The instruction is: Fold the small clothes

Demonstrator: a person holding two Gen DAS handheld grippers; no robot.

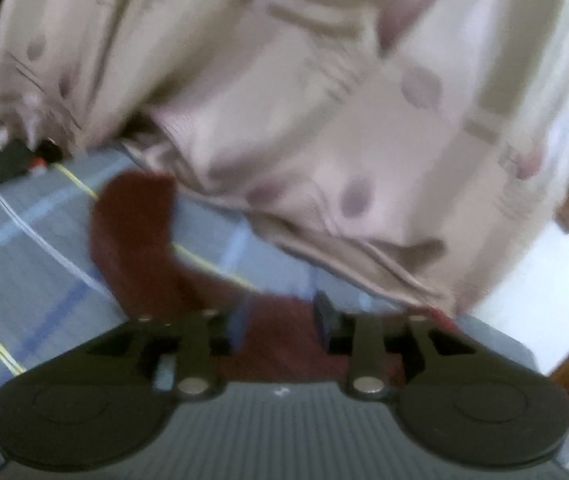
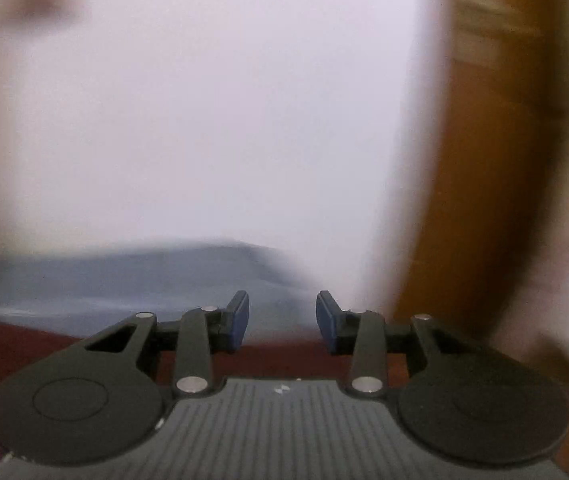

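Observation:
A dark red small garment [image 1: 136, 236] lies on the blue-grey checked bed cover [image 1: 32, 248]; one strip runs up and left, the rest passes under and between the fingers of my left gripper [image 1: 280, 320]. The left fingers stand apart with the red cloth between them; the view is blurred and I cannot tell whether they grip it. My right gripper [image 2: 282, 320] is open and empty, its blue pads [image 2: 240, 320] apart. It hovers low over the same red cloth [image 2: 12, 344], with the blue cover [image 2: 132, 276] beyond.
A person in pale pink patterned clothing [image 1: 284, 80] stands close behind the bed, filling the upper left wrist view. A white wall [image 2: 204, 120] and a brown wooden door or post [image 2: 484, 160] stand ahead of the right gripper. Dark objects [image 1: 16, 156] sit at the bed's far left.

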